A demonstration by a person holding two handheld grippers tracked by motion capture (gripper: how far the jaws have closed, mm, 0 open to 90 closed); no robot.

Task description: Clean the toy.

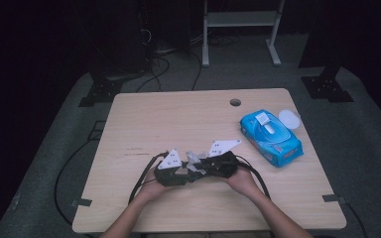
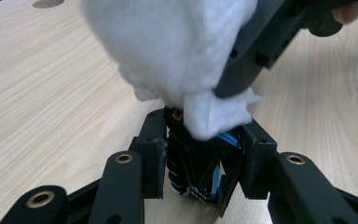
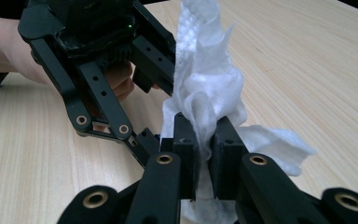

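Wet wipe point(image 3: 205, 93) pinched, right tongs point(image 3: 204, 140) level

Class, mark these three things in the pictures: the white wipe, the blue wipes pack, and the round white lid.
white wipe point(image 3: 205, 88), right gripper view, crumpled middle.
blue wipes pack point(image 1: 272, 137), high view, top face.
round white lid point(image 1: 289, 118), high view, its centre.

The wet wipe point(image 3: 205, 93) pinched in the right tool point(image 3: 204, 158) is soft, white, fibrous cloth with an embossed dotted texture. Both tools are matt black plastic with brass-coloured rivets. Beneath them the counter point(image 1: 178, 119) is smooth pale wood-grain laminate; the wipes pack point(image 1: 272, 137) beyond looks glossy blue plastic.
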